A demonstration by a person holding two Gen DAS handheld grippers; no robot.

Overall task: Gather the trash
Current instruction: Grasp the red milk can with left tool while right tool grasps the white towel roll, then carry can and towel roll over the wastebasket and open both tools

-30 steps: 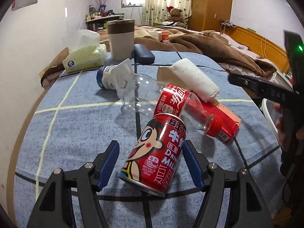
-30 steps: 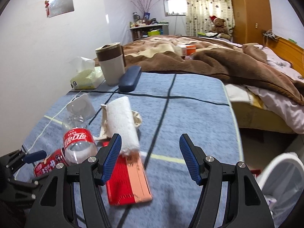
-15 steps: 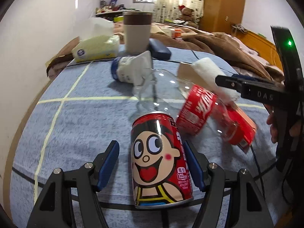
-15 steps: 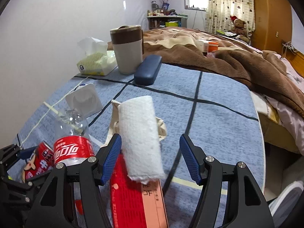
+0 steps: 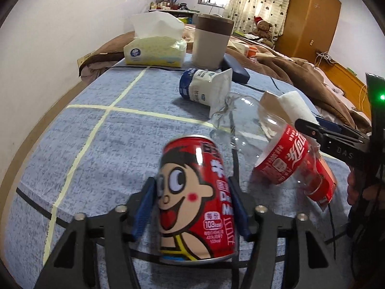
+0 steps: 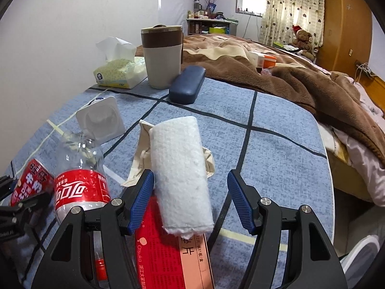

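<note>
Left gripper point(image 5: 192, 207) pinches the can point(image 5: 196, 202); right gripper point(image 6: 191, 200) is spread around the towel roll point(image 6: 181, 175).

Left wrist view: the can stands upright on the blue cloth point(image 5: 101, 149), blue pads pressed to both sides, the bottle point(image 5: 269, 149) lying just beside it. Right wrist view: the roll lies between the spread fingers atop a red box point(image 6: 168, 255), the left pad touching or nearly touching it, the right pad apart.

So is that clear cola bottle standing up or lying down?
Lying down. The cola bottle rests on its side on the blue tablecloth, looking empty, its neck toward the camera in the right view.
</note>
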